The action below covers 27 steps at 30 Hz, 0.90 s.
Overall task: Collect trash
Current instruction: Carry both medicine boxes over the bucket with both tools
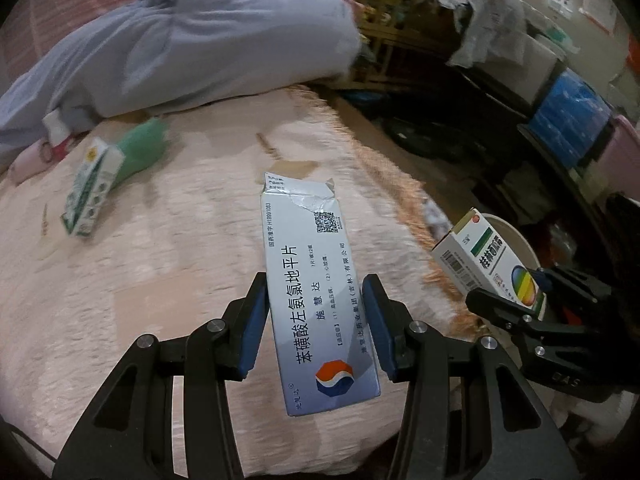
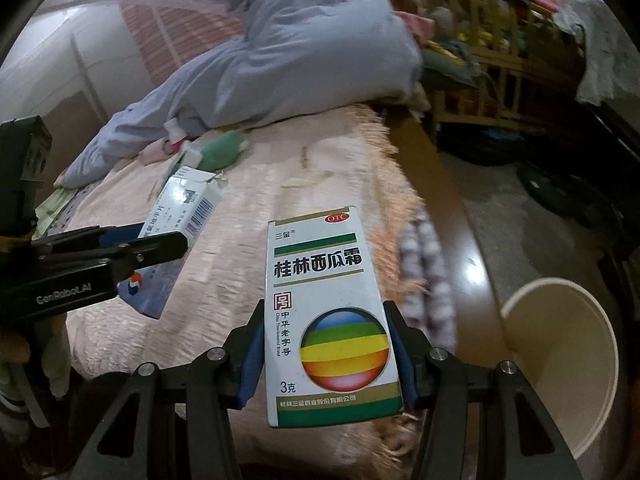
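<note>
Item one: the flattened pale-blue cardboard medicine box with a torn far end (image 1: 312, 288), clamped between the blue pads of your left gripper (image 1: 316, 312); the jaws stand partly apart, pressed on the box's long edges, and the box hangs above the pink textured bedspread (image 1: 160, 280), not touching it. Item two: the white cardboard medicine box with green bands and a rainbow-striped ball (image 2: 332, 316), held the same way in your right gripper (image 2: 326, 352), jaws closed on its sides at a middling width, lifted near the bedspread's fringed edge (image 2: 392, 216). The two grippers sit side by side, close but apart; each shows at the margin of the other's view. Item three: a cream round open bin (image 2: 568, 344), on the dark floor just off the bed's edge, to the right of your right gripper, its mouth unobstructed. Item four: a green-and-white small carton (image 1: 92, 196) lying tilted on the bedspread, well off to the left, touching a green soft cloth item (image 1: 140, 152) behind it. Item five: a grey-blue rumpled quilt (image 1: 192, 36) heaped across the far end of the bed. Open room: bare bedspread between the grippers and the carton; bare floor between the fringe and the bin. Beyond, a wooden railed frame (image 2: 480, 76) and cluttered storage crowd the far right.
</note>
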Tool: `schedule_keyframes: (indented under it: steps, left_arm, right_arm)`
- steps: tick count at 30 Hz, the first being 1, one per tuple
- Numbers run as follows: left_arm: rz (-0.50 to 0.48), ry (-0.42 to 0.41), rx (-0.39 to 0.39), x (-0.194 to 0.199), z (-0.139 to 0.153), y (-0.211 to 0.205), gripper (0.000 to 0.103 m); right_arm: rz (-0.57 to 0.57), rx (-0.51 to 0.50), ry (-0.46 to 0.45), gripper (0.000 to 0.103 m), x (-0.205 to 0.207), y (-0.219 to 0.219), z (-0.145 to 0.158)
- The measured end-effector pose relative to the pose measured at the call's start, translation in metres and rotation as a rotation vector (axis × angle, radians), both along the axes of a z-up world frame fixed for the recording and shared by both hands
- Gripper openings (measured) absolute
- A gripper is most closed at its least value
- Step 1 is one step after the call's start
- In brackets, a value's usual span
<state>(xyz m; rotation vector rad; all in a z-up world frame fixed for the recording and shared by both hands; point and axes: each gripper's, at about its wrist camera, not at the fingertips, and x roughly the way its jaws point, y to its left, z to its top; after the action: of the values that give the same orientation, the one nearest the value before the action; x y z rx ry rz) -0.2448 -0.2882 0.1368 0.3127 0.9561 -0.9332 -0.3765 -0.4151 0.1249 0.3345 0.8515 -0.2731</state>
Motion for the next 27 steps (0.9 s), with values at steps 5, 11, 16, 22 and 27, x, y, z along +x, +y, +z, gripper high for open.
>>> schedule_keyframes:
  steps: [5,11,16,22,27]
  left_arm:
    - [-0.057,0.033,-0.002,-0.017,0.000,-0.028,0.045]
    - [-0.148,0.030,-0.004,-0.048,0.003,-0.065,0.045]
    - [-0.205,0.041,-0.001,-0.070,0.002,-0.095,0.045]
    - [-0.247,0.068,0.001,-0.087,-0.003,-0.121,0.045]
    - [-0.282,0.102,-0.006,-0.098,-0.006,-0.141,0.045]
  right_arm:
    - [-0.058,0.005,0.002,0.052,-0.023,-0.021,0.000]
    - [-0.132,0.012,0.001,0.052,-0.054,-0.049,-0.002]
    - [-0.185,0.018,0.005,0.052,-0.077,-0.069,-0.005]
    - [-0.243,0.023,0.009,0.052,-0.102,-0.089,-0.009]
    - [-0.285,0.023,0.028,0.052,-0.119,-0.104,-0.015]
